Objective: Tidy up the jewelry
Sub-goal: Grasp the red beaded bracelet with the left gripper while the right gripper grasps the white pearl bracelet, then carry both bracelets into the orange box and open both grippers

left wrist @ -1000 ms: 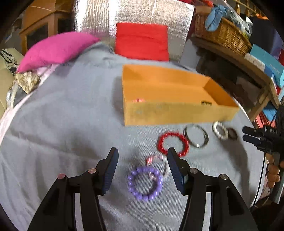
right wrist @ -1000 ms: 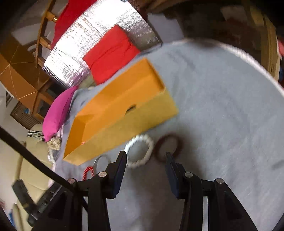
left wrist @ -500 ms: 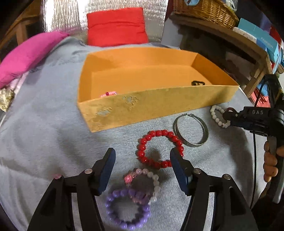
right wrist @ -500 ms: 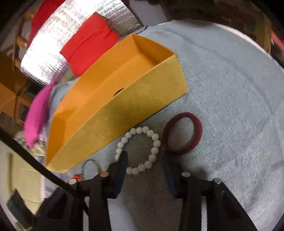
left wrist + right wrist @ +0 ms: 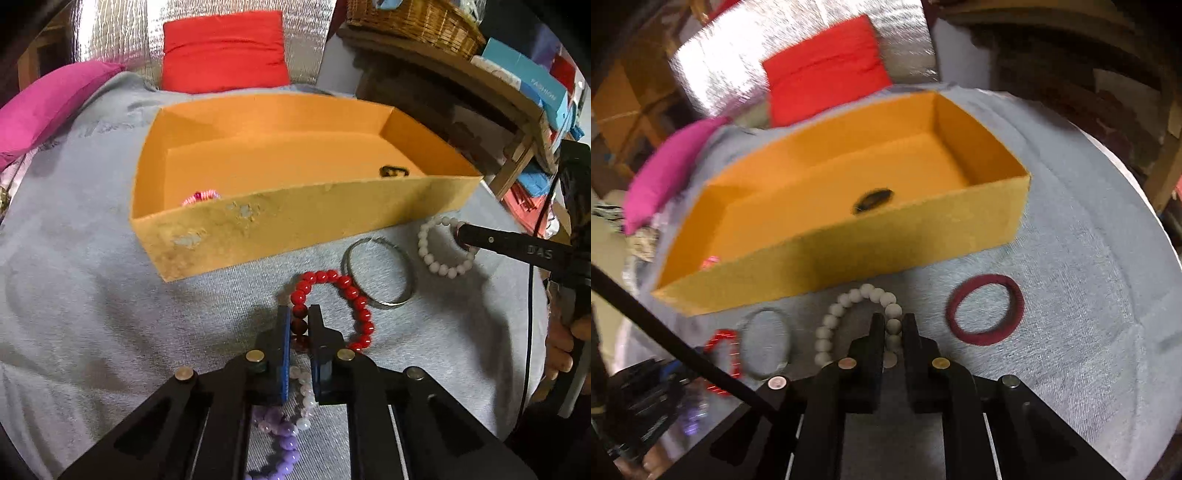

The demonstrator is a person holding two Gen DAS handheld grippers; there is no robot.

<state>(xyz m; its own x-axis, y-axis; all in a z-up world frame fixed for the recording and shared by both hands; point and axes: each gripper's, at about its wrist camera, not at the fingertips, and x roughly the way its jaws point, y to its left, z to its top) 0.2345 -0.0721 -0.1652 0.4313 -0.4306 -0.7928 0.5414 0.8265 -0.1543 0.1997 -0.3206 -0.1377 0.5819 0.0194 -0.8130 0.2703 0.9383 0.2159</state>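
Note:
An open orange box (image 5: 295,229) (image 5: 849,251) sits on the grey cloth, with a pink item (image 5: 201,196) and a small dark item (image 5: 394,171) inside. My left gripper (image 5: 299,317) is shut on the red bead bracelet (image 5: 354,295). A silver bangle (image 5: 380,273) lies beside it, and purple (image 5: 284,443) and pale pink bead bracelets (image 5: 304,398) lie under the fingers. My right gripper (image 5: 893,325) is shut on the white bead bracelet (image 5: 846,306) (image 5: 439,262). A maroon ring bracelet (image 5: 986,308) lies to its right.
A red cushion (image 5: 221,51) and a pink cushion (image 5: 48,107) lie behind the box against a silver sheet. A wooden shelf with a wicker basket (image 5: 413,22) and blue boxes (image 5: 528,81) stands at the right. The table edge curves close on the right.
Both grippers moved forward and down and closed: the left onto the red bead bracelet, the right onto the white bead bracelet. Half a second ago both were open above the cloth.

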